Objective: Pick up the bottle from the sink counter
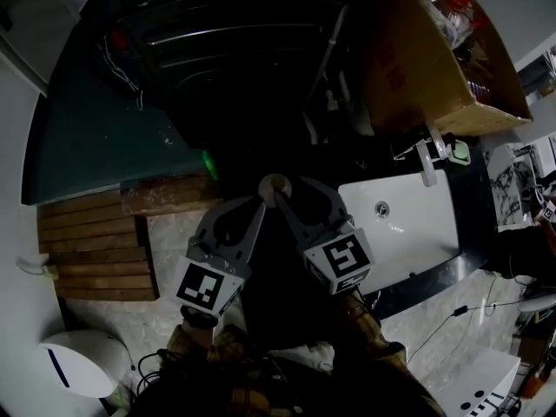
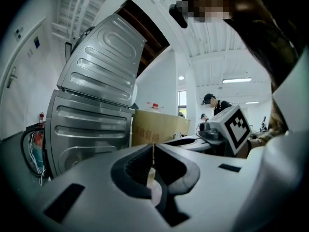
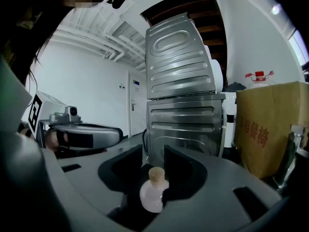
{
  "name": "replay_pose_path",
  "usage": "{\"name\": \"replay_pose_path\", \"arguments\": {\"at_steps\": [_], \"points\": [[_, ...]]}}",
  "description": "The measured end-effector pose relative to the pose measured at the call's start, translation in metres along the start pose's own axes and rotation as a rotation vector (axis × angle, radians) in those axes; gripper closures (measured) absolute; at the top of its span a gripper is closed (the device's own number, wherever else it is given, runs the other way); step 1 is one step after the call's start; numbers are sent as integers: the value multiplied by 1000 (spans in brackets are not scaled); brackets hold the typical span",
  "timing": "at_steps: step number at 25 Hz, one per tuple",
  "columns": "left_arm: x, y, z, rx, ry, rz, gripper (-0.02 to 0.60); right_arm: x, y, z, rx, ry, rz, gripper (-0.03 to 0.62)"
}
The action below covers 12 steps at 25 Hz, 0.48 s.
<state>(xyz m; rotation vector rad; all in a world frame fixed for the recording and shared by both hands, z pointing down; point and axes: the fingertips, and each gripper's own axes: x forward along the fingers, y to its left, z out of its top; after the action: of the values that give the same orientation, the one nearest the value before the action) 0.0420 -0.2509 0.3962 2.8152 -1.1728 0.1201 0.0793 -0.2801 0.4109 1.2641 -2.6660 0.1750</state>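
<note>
Since the bottle (image 3: 154, 193) sits clamped deep between the right gripper (image 3: 153, 153) jaws, cork up, clear of the sink (image 1: 417, 224) counter, pickup looks basically done. Left gripper (image 2: 153, 148) jaws are pinched to a slit, with a pale sliver of what looks like the same bottle between them, so both seem to grip it. To do it well: steady right squeeze, bottle upright, no twisting between the tools, then free the left one.

Bottle (image 3: 153, 193) in right tool (image 3: 153, 151), sink (image 1: 417, 233) seemingly rightward.
</note>
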Motion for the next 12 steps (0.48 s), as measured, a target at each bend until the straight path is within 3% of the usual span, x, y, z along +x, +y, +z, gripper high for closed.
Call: {"name": "replay_pose_path", "arguments": {"at_steps": [6,12], "points": [[8,13,-19,-1,26,24,557,19,-7,-16,15,19,30,420],[16,19,-29,-63,56,45,557,37,-7,-31,24,39,66,377]]}}
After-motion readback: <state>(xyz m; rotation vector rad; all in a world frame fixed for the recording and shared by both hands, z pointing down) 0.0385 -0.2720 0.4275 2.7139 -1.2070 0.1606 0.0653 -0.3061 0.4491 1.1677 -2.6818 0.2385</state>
